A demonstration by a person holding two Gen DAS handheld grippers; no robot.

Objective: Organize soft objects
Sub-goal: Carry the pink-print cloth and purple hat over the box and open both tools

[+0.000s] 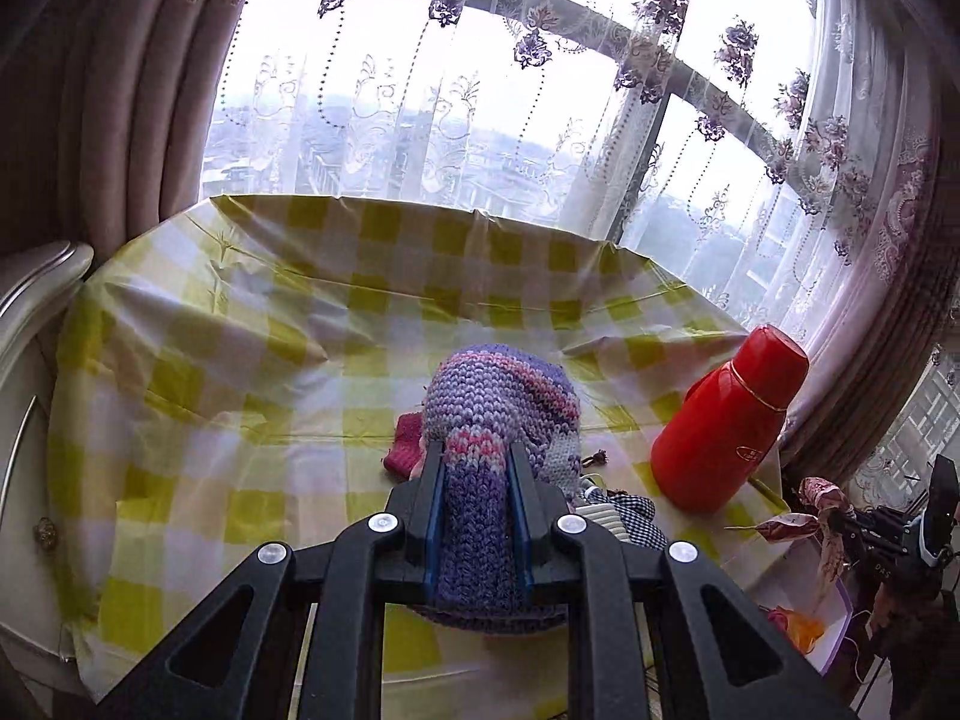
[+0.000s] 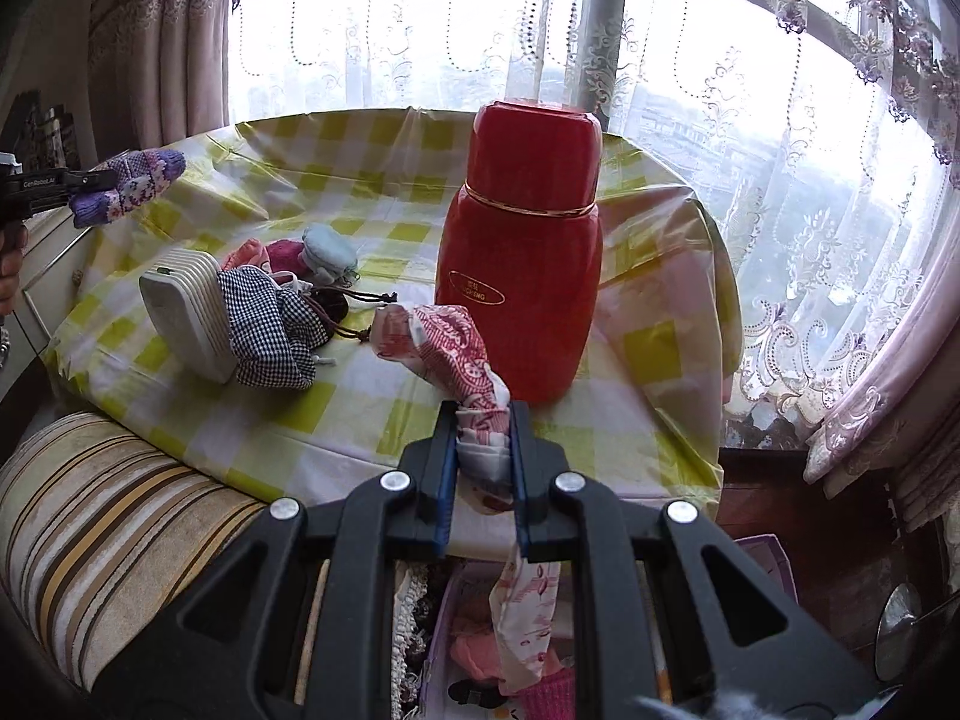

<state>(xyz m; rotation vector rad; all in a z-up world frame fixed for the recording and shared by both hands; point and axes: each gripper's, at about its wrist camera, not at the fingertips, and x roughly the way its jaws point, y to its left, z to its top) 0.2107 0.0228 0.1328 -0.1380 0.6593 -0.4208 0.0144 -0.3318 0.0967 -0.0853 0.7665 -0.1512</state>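
My left gripper (image 1: pixel 477 450) is shut on a purple and pink knitted mitten (image 1: pixel 498 396), lifted above the yellow checked table (image 1: pixel 240 324). The same mitten (image 2: pixel 135 183) shows at the far left of the right wrist view, held in the air. My right gripper (image 2: pixel 483 411) is shut on a red and white patterned cloth (image 2: pixel 450 339), which twists forward in front of the red thermos (image 2: pixel 525 264) and hangs down below the fingers. On the table lie a checked black and white pouch (image 2: pixel 270 315), a light blue knit piece (image 2: pixel 327 249) and pink knits (image 2: pixel 282 252).
A white ribbed box (image 2: pixel 186 312) stands beside the pouch. The red thermos (image 1: pixel 726 420) is at the table's right side. A striped cushion (image 2: pixel 102 516) lies at the near left. An open container with pink soft items (image 2: pixel 480 654) sits under my right gripper. Lace curtains hang behind the table.
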